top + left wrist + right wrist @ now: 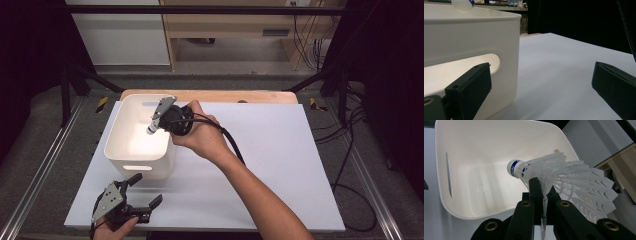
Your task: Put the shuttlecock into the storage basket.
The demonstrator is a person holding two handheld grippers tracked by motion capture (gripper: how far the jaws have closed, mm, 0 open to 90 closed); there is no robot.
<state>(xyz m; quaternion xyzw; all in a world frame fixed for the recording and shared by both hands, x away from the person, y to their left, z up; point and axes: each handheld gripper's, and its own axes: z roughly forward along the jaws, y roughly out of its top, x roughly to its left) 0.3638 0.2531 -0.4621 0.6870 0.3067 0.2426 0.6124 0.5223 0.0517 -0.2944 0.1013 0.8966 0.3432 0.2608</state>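
Observation:
A white plastic shuttlecock [564, 175] with a blue-banded cork is pinched by its skirt in my right gripper [543, 187]. Its cork points down into a white handled bin [481, 182]. In the high view the right gripper [159, 121] hovers over the bin's [131, 100] right side, and the shuttlecock's cork [151, 128] hangs inside the rim. My left gripper [146, 189] rests near the table's front left corner, just in front of the bin. It is open with nothing between its fingers. In the left gripper view [541, 82] the bin's wall [474, 37] stands close on the left, with the cork [462, 5] above its rim.
The bin stands on a white sheet [270, 160] that covers the table, with a wooden edge [210, 95] at the back. The right gripper's cable [232, 145] trails along the forearm. Metal rails run down both sides, and loose cables [350, 165] lie at the right.

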